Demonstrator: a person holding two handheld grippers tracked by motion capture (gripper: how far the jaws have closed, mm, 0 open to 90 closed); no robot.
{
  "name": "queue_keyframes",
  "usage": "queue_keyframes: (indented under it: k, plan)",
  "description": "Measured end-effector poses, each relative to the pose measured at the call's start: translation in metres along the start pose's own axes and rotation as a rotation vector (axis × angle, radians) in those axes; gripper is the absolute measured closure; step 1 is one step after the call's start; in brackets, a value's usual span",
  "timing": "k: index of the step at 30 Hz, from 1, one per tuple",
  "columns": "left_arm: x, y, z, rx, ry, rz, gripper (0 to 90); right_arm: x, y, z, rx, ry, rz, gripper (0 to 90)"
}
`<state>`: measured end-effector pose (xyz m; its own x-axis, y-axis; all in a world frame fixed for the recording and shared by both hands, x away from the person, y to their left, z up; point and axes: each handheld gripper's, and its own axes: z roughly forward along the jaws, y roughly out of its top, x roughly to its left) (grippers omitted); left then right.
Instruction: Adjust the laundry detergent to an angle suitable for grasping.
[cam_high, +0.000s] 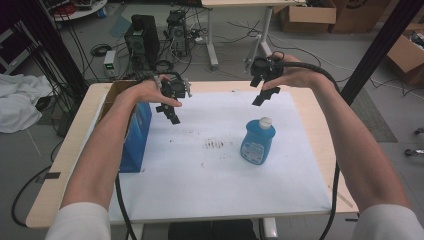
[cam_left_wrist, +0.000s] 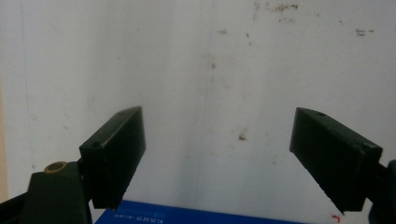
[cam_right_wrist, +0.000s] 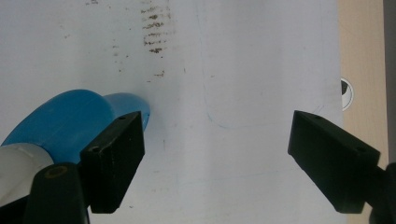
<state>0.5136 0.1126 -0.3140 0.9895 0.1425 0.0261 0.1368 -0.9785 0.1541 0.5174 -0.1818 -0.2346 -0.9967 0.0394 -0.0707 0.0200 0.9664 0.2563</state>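
**Both tongs held wide above the sheet**

I held the left gripper (cam_high: 172, 107) and right gripper (cam_high: 264, 90) spread wide, gripping nothing. The blue bottle (cam_high: 258, 142) stood upright on the white sheet (cam_high: 200, 180), nearer my right gripper, untouched.

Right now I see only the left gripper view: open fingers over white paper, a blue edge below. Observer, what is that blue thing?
Observer: A blue rectangular box standing at the table's left side, beside the left gripper.
Operator: Anything else on the paper?
Observer: A blue plastic bottle with a white cap stands upright, right of centre.
Operator: And the right gripper?
Observer: It hovers beyond the bottle, fingers open, empty.
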Motion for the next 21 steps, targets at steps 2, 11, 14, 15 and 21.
queue_keyframes:
  k: [2, 11, 14, 15, 21]
  plan:
    - [0.0002, 0.0000, -0.0007, -0.001, 0.007, 0.004, 19.0, 0.0000, 0.0013, 0.0002, -0.002, 0.000, -0.005, 18.4]
    - [0.0011, -0.0014, -0.0034, -0.012, 0.010, -0.012, 19.0, 0.0000, 0.0032, 0.0026, 0.004, 0.001, -0.009, 18.3]
    - [-0.0011, -0.0007, -0.0030, 0.001, 0.008, -0.009, 19.0, 0.0024, 0.0040, 0.0006, 0.000, 0.000, -0.020, 18.5]
    - [-0.0023, -0.0001, -0.0033, 0.007, 0.007, -0.005, 19.0, 0.0024, 0.0040, 0.0006, 0.000, 0.000, -0.020, 18.5]
    - [-0.0075, 0.0026, -0.0082, -0.004, 0.024, 0.015, 19.0, 0.0044, 0.0021, -0.0028, 0.008, -0.027, -0.001, 18.0]
